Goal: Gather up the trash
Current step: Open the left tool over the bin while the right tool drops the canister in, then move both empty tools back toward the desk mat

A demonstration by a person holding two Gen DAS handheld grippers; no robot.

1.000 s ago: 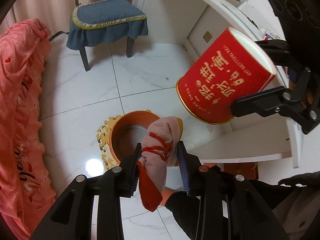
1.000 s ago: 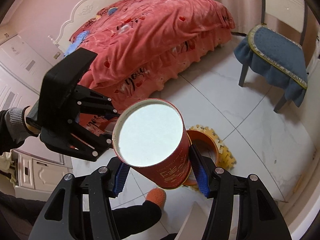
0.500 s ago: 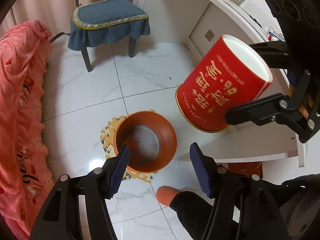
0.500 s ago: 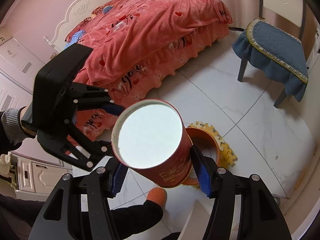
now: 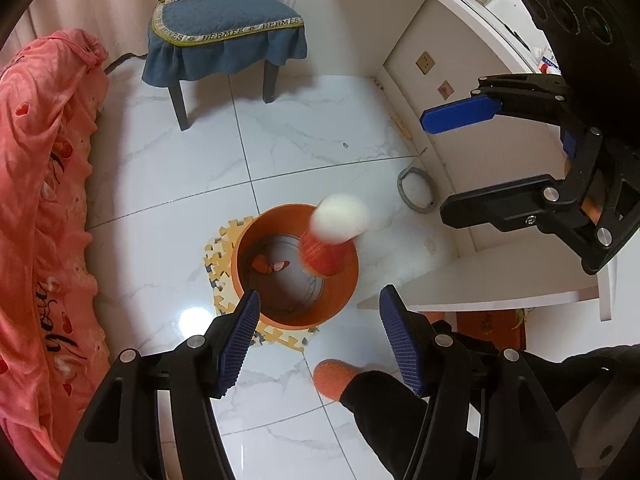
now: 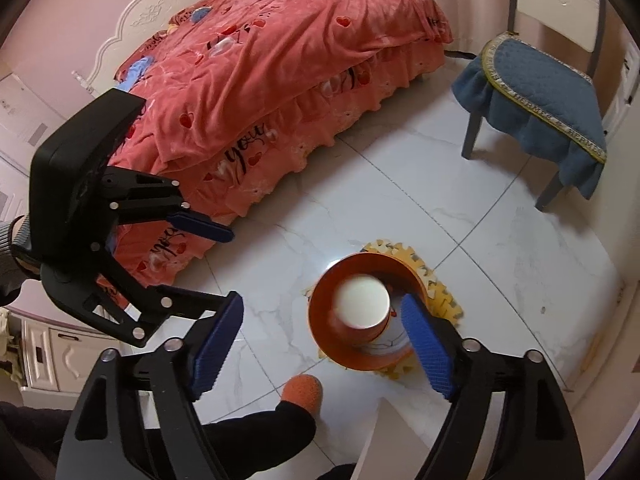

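Note:
An orange round bin [image 5: 344,280] stands on a yellow foam mat [image 5: 216,256] on the white tiled floor. A red canister with a white end [image 5: 334,236] is blurred in mid-fall at the bin's mouth; it also shows in the right wrist view [image 6: 362,308] inside the bin's rim [image 6: 320,292]. A pink and red cloth bundle [image 5: 269,265] lies at the bin's bottom. My left gripper [image 5: 320,336] is open and empty above the bin. My right gripper [image 6: 320,338] is open and empty too, and shows at the right of the left wrist view [image 5: 460,160].
A bed with a coral bedspread [image 6: 260,80] lies to the left. A chair with a blue cushion [image 5: 224,28] stands beyond the bin. A white desk [image 5: 460,60] is at the right. An orange-slippered foot [image 5: 332,376] is near the bin. A grey ring [image 5: 416,192] lies on the floor.
My left gripper opened and the cloth bundle dropped into the bin. Then my right gripper opened and the red canister fell from it toward the bin.

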